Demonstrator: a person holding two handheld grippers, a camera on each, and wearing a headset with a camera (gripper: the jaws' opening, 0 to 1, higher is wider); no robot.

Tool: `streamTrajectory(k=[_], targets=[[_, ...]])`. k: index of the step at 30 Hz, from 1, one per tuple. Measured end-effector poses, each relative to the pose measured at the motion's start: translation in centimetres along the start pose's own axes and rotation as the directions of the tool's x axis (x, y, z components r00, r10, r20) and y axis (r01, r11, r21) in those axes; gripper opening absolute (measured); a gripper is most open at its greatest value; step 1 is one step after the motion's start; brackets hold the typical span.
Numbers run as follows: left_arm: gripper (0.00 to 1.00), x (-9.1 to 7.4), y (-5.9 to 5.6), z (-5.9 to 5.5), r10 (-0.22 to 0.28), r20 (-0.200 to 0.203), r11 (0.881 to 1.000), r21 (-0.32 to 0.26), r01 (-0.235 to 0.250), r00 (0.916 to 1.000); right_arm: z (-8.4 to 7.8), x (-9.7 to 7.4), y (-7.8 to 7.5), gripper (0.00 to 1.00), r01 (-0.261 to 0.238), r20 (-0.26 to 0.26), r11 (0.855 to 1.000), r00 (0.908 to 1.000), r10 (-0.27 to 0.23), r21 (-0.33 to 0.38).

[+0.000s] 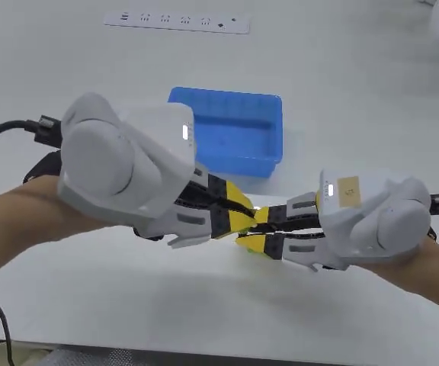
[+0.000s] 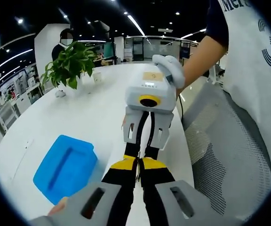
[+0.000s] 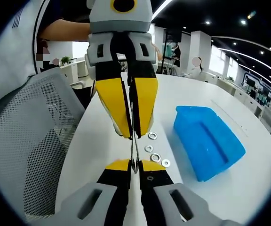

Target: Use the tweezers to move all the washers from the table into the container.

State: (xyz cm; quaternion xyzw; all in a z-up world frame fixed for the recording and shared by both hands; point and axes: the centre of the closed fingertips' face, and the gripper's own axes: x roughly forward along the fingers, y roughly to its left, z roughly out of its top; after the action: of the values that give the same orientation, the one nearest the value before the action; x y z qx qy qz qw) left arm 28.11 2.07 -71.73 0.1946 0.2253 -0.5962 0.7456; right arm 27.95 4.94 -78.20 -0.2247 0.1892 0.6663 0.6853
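Right gripper view: four washers [image 3: 155, 157], one pair of tweezers [image 3: 134, 149], one container [image 3: 222, 157].
Washers lie on the bench [image 3: 102, 155] beside the container; left tool [image 3: 131, 134] and right tool [image 3: 134, 165], both closed to a sliver, each pinch the tweezers.

Washers [image 3: 155, 157] on table [image 3: 98, 150], just beside container [image 3: 206, 141]; power strip [image 1: 177, 21] behind container.

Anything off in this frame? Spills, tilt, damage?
Nothing looks spilled or damaged. One oddity: the left gripper and right gripper are both closed on the same tweezers, nose to nose, probably a handover. The washers lie loose on the table beside the upright container.
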Motion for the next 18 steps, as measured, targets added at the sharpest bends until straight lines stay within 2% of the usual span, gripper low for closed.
streamTrajectory(k=[3,8,18], targets=[[0.07,0.0,-0.1,-0.1,-0.010,-0.010,0.999,0.037,0.010,0.9999,0.0,0.0,0.0,0.07,-0.007,-0.002,1.000,1.0000,0.007,-0.001],[0.06,-0.1,-0.3,-0.1,-0.026,-0.020,0.999,0.046,0.027,0.9995,0.1,0.2,0.1,0.08,-0.017,-0.012,1.000,0.9998,0.016,-0.020],[0.06,-1.7,-0.2,-0.1,0.015,-0.019,0.998,0.056,-0.014,0.9997,1.5,0.7,-0.1,0.09,-0.011,-0.001,0.998,0.9999,0.011,-0.062]])
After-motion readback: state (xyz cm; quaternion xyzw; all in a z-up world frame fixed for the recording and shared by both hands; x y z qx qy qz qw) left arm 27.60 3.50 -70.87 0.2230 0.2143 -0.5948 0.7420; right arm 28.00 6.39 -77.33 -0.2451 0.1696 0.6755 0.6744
